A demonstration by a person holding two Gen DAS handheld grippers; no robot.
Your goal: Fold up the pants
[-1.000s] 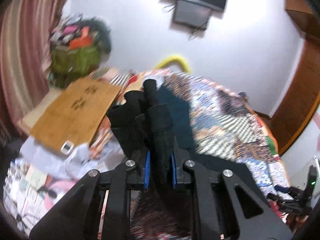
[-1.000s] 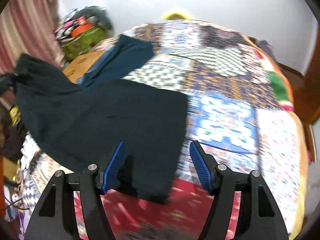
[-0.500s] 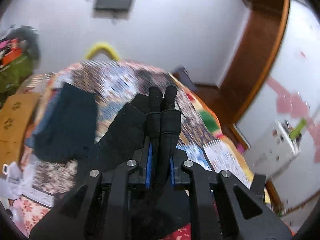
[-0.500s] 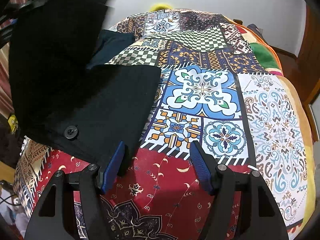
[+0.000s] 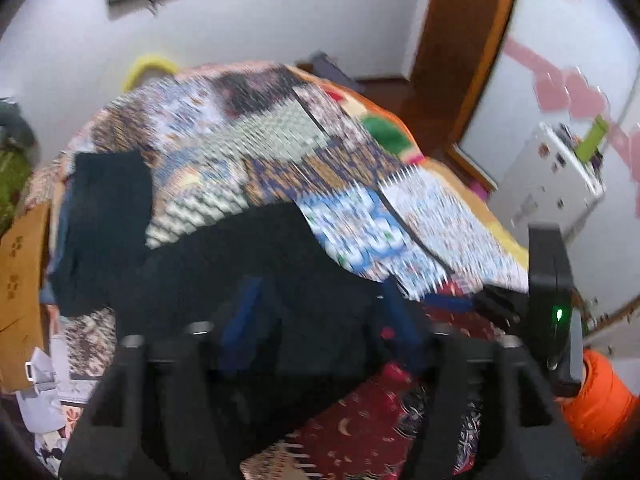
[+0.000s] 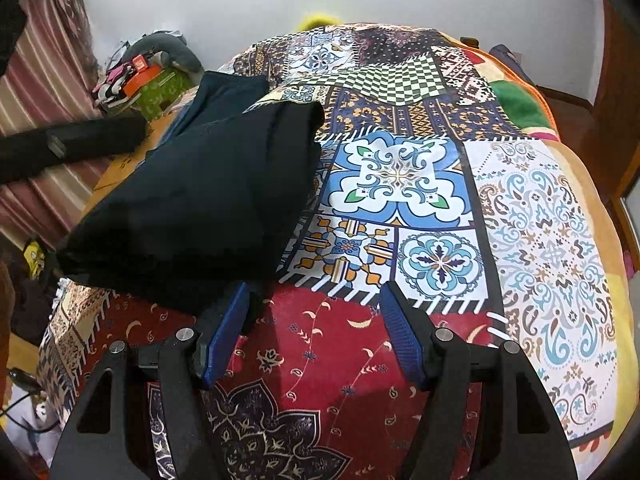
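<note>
The black pants (image 6: 200, 208) lie folded over on the patchwork bedspread (image 6: 540, 220), on its left side. My right gripper (image 6: 316, 316) is open and empty just in front of the pants' near edge; its left pad (image 6: 224, 340) sits by the fabric. In the blurred left wrist view my left gripper (image 5: 320, 308) is open and empty above the pants (image 5: 256, 264). The other gripper's body (image 5: 552, 300) shows at the right of that view.
A second dark folded garment (image 6: 228, 92) lies farther back on the bed; it also shows in the left wrist view (image 5: 104, 216). A cardboard box (image 5: 20, 280) and a green bag with clutter (image 6: 156, 84) stand left of the bed. A wooden door (image 5: 464, 48) is at the right.
My left gripper carried the pants' end over to the right, laid it onto the rest and opened. The pants now lie doubled over. The right gripper stayed open.
</note>
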